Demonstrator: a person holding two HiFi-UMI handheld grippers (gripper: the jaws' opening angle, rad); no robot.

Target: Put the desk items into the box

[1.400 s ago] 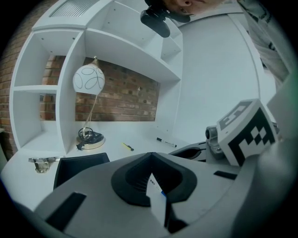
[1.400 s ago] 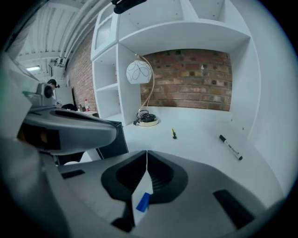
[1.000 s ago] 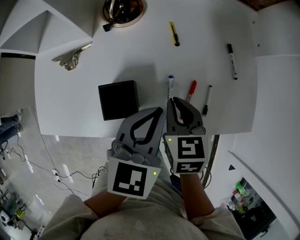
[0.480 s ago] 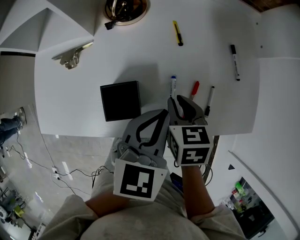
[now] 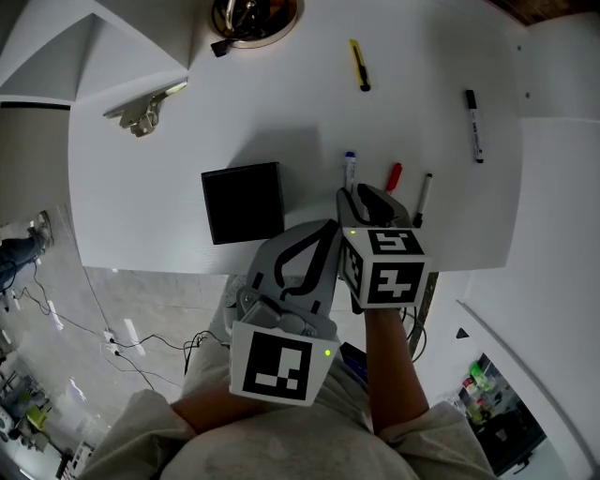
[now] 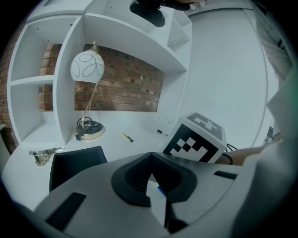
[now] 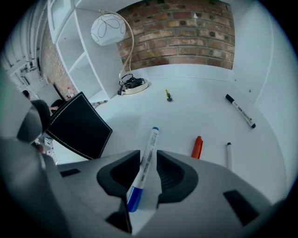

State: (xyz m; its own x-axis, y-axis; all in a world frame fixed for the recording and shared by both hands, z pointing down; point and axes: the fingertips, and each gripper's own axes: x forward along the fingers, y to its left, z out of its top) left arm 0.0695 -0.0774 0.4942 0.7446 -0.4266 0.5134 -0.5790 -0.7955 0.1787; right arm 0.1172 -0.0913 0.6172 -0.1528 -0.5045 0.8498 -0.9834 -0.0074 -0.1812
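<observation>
White worktop (image 5: 281, 112) carries everything; nothing packed yet as far as views show

Black box (image 5: 243, 202) sits near front edge, left of the pens, open top. Inside is all dark, no item seen in it, so task looks barely begun

Left gripper (image 5: 328, 227) hangs off front edge just right of box, jaws together w/ nothing between, idle

Right gripper (image 5: 362, 193) tilted down over the pen row. Its jaws have just been opening and stand apart, straddling the blue marker (image 7: 150, 143), which lies flat on worktop between them; pads not pressing it, so no grip yet. Judged step = first pick, closing on this marker comes next

Lamp base (image 5: 251, 17) at far edge, prob not a box item

Metal clip-type thing (image 5: 142, 112) far left, well apart from box

Left to do, all loose on worktop:
- black marker (image 5: 474, 112), far right
- yellow cutter (image 5: 358, 64), far middle
- blue marker, tip poking past right jaws
- red marker (image 5: 394, 175), just beside blue one
- thin black pen (image 5: 424, 192), right of red

So approx zero items in, five-plus to go
</observation>
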